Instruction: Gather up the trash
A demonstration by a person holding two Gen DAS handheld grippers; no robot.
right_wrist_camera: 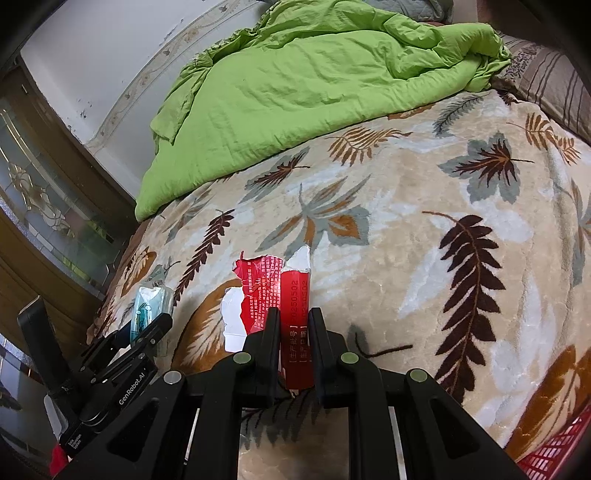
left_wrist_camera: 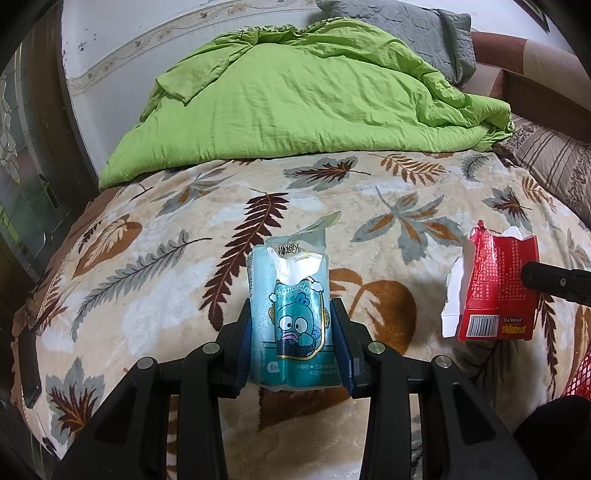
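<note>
My left gripper (left_wrist_camera: pixel 293 314) is shut on a torn-open teal tissue packet (left_wrist_camera: pixel 291 317) with a cartoon face, held above the leaf-patterned blanket (left_wrist_camera: pixel 369 206). My right gripper (right_wrist_camera: pixel 293 317) is shut on a torn red cardboard box (right_wrist_camera: pixel 293 314), held upright over the blanket (right_wrist_camera: pixel 406 206). In the left wrist view the red box (left_wrist_camera: pixel 491 288) is at the right with a right gripper finger (left_wrist_camera: pixel 554 284) against it. In the right wrist view the left gripper (right_wrist_camera: pixel 147 332) and its teal packet (right_wrist_camera: pixel 146 310) are at the lower left.
A crumpled green quilt (left_wrist_camera: pixel 295 96) lies across the far half of the bed, with a grey pillow (left_wrist_camera: pixel 406 26) behind it. A red mesh basket (right_wrist_camera: pixel 554 450) shows at the lower right edge. A dark wooden cabinet with glass (right_wrist_camera: pixel 44 206) stands left of the bed.
</note>
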